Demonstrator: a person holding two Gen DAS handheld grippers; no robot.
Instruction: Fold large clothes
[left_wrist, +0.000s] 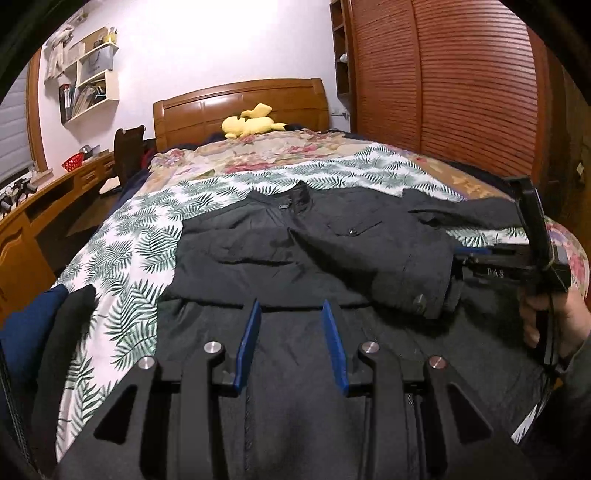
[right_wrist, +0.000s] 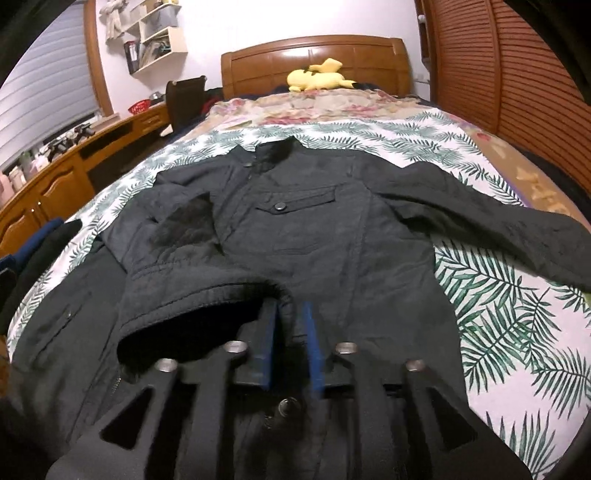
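Blurring right gripper (right_wrist: 290, 334) astride jacket (right_wrist: 317, 236) cuff, pad contact unclear

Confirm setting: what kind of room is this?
Almost certainly a home bedroom: a bed with a wooden headboard, a yellow plush toy on it, and a slatted wooden wardrobe alongside.

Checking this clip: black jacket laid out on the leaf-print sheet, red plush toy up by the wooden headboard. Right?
Not quite: the plush toy is yellow, not red, as the right wrist view shows. The rest holds: black jacket on the leaf-print sheet, toy by the wooden headboard.
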